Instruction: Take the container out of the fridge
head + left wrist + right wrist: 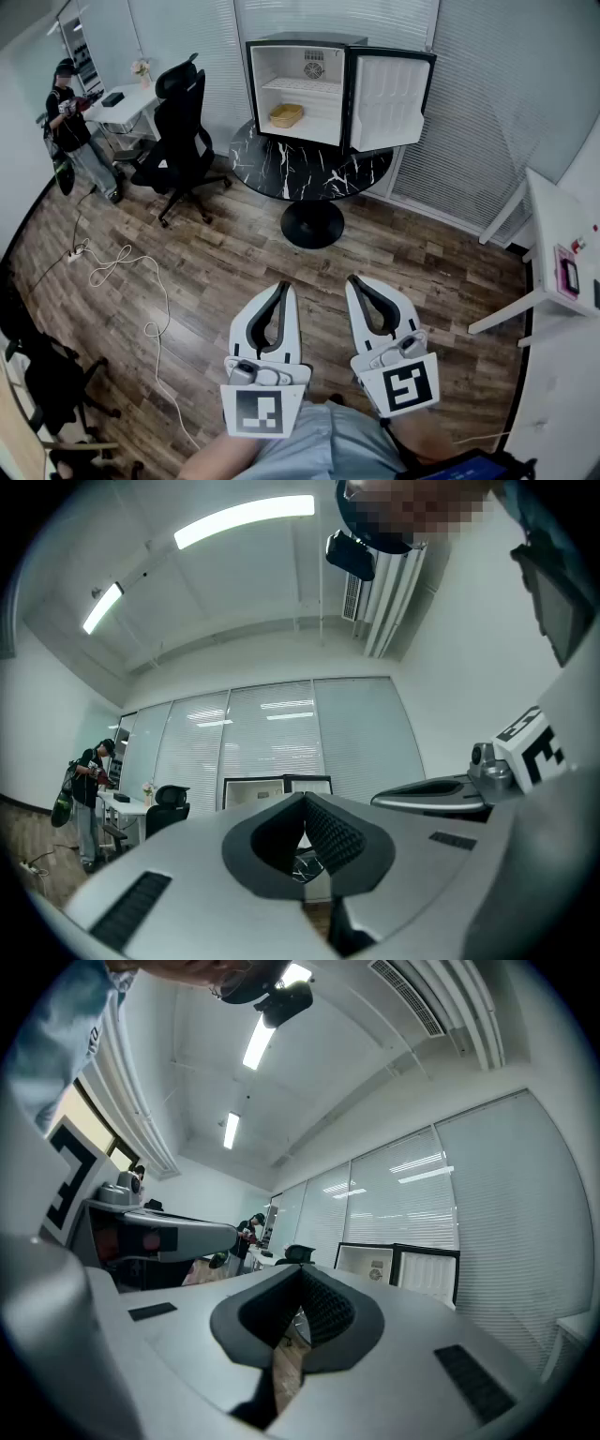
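Both pairs of jaws are sitting closed, tips meeting, with nothing between them. The left gripper point(302, 806) and the right gripper point(300, 1277) are hanging side by side low in the centre of the head view, close to the person's body. Nothing of the task is looking done yet (apart from the door, which is standing wide open). The tan container point(286, 115) is resting below the shelf inside the mini fridge point(272, 66), toward its left wall, in the upper middle of the frame and well apart from both grippers. The approach, the grasp and the lift out are all remaining. The fridge is sitting on a round black marble table point(272, 164) whose near rim is jutting toward the person, and the fridge door point(389, 98) is standing out to the right. Open wooden floor is lying between, with a white cable point(131, 272) trailing at left and an office chair point(183, 131) at upper left.
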A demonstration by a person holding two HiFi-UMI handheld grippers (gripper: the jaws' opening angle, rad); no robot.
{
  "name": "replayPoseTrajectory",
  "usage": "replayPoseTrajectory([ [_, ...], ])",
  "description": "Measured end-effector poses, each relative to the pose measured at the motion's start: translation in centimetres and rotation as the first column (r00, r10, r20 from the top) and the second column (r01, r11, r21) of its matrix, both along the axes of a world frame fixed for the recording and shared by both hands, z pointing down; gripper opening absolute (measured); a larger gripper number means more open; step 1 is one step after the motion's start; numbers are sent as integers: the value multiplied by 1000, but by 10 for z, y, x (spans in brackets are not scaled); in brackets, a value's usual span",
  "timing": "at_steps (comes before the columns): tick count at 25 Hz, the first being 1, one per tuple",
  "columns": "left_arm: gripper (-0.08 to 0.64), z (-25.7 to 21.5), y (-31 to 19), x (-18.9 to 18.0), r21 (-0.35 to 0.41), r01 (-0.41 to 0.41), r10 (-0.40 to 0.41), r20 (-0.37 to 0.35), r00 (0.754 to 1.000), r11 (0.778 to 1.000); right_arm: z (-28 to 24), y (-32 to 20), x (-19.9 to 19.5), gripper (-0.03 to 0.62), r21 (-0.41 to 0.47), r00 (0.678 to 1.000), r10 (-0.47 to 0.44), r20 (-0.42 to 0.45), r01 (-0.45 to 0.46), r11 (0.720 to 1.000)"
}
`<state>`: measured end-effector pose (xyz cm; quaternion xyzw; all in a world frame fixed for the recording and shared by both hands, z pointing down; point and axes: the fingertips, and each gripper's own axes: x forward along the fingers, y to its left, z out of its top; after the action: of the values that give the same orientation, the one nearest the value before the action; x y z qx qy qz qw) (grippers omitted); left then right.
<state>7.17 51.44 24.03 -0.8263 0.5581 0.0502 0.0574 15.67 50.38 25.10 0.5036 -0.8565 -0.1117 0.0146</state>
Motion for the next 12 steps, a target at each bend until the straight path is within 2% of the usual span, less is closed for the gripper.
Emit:
replayPoseTrajectory([
  [12,14,10,14,27,-20,12,-11,19,1000,1000,5,14,27,12,1,1000,-15,23,15,1000],
])
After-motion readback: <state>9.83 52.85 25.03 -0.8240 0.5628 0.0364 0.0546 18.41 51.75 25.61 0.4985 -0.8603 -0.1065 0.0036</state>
